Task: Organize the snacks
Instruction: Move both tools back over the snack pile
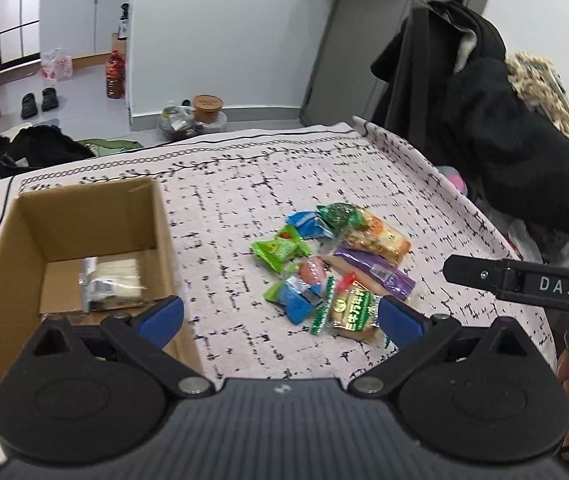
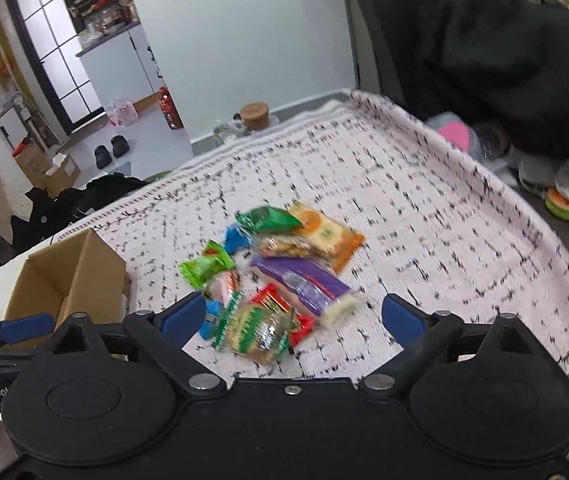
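Observation:
A pile of several wrapped snacks (image 1: 332,264) lies on the patterned tablecloth (image 1: 244,184): green, blue, orange and purple packets. An open cardboard box (image 1: 72,248) stands to their left with a pale packet (image 1: 112,280) inside. My left gripper (image 1: 280,316) is open and empty, hovering near the box's front right corner. My right gripper (image 2: 292,316) is open and empty, just above the near side of the snack pile (image 2: 272,268), over a green-and-yellow packet (image 2: 256,332). The box shows in the right wrist view (image 2: 68,280) at the left.
Dark coats (image 1: 484,128) hang on a chair past the table's right edge. The right gripper's body (image 1: 524,284) reaches in from the right. Beyond the far edge, on the floor, are a lidded tub (image 1: 207,107), a bottle (image 1: 115,74) and slippers (image 1: 38,102).

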The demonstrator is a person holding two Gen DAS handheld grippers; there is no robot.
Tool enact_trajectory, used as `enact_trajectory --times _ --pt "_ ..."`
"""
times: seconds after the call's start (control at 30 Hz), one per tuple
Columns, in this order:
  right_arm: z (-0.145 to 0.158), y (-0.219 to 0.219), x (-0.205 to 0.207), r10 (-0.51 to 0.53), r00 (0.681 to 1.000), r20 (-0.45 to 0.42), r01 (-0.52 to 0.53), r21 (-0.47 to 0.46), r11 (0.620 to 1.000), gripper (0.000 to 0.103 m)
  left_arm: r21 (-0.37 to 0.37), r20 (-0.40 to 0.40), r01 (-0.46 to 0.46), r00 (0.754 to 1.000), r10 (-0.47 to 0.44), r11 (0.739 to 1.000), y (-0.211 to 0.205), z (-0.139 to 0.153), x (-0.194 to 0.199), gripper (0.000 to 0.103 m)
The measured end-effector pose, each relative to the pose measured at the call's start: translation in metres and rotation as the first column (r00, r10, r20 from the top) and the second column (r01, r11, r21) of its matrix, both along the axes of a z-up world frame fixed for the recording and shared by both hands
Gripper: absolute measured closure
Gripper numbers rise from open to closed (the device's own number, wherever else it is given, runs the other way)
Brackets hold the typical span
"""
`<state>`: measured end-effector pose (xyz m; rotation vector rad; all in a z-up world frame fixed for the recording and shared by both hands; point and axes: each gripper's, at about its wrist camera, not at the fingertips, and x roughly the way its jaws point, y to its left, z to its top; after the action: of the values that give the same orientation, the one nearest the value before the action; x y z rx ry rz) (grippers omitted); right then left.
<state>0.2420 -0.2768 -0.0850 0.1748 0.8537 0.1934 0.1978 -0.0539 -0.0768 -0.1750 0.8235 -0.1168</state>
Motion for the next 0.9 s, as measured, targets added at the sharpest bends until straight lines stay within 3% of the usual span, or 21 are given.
enact_trajectory --times 0.17,0.67,0.9 --pt "-0.012 -0.006 0.007 0.006 0.999 -0.041 -0.004 0.029 1.0 0.017 0.0 -0.006 0.013 1.0 -0.013 1.0 -0.012 -0.006 0.015 0.0" --pt "-0.041 -0.02 0.039 -0.004 0.996 -0.088 0.009 0.054 0.998 0.017 0.012 -0.064 0.003 0.998 -0.003 1.0 -0.038 -0.033 0.059 0.003" --pt "-0.052 -0.023 0.056 0.012 0.995 -0.103 -0.006 0.054 0.999 0.017 0.011 -0.109 -0.035 0.993 0.036 0.999 -0.042 -0.05 0.077 0.011"
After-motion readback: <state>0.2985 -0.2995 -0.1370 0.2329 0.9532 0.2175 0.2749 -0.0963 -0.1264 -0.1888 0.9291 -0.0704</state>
